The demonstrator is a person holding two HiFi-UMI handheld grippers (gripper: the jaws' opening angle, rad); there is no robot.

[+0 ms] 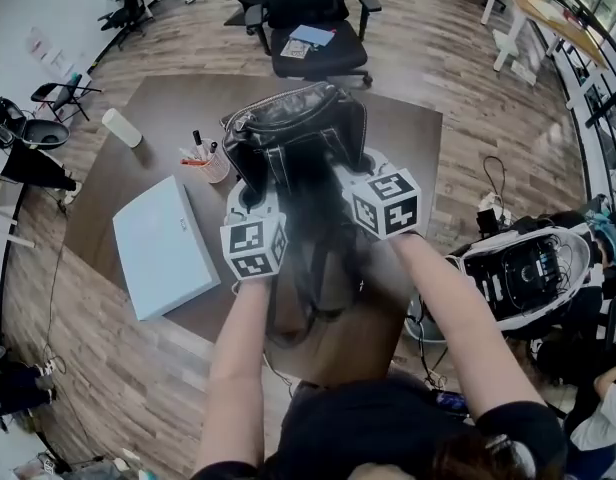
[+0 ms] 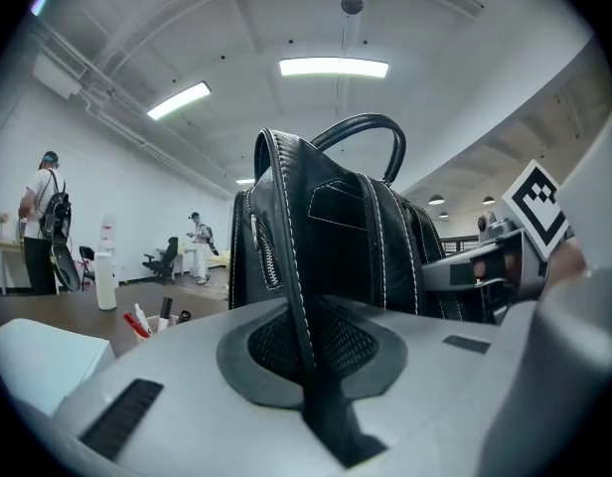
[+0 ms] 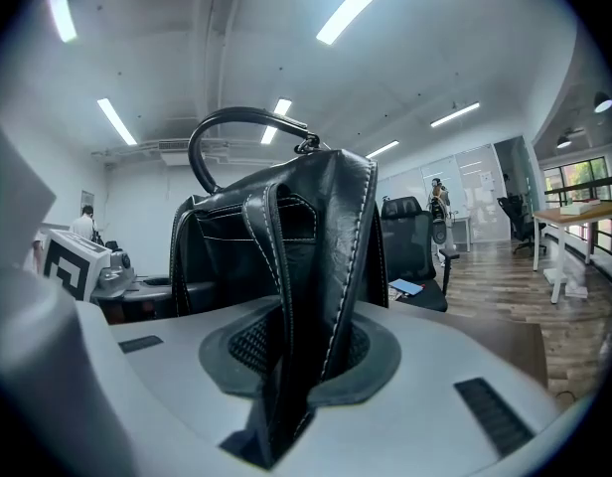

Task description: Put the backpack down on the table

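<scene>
A black leather backpack (image 1: pixel 293 133) stands upright over the middle of the brown table (image 1: pixel 413 133); whether its base touches the top I cannot tell. My left gripper (image 1: pixel 256 206) is shut on one shoulder strap (image 2: pixel 304 366), which runs as a thin band between the pads in the left gripper view. My right gripper (image 1: pixel 373 183) is shut on the other strap (image 3: pixel 311 326), folded thick between its pads. Both grippers sit side by side at the near face of the backpack (image 2: pixel 326 237), whose top handle (image 3: pixel 236 127) arches above.
On the table's left lie a pale flat box (image 1: pixel 163 246), a cup of pens (image 1: pixel 210 165) and a white bottle (image 1: pixel 121 128). A black office chair (image 1: pixel 313 28) stands beyond the far edge. Equipment and a seated person (image 1: pixel 533 268) are at the right.
</scene>
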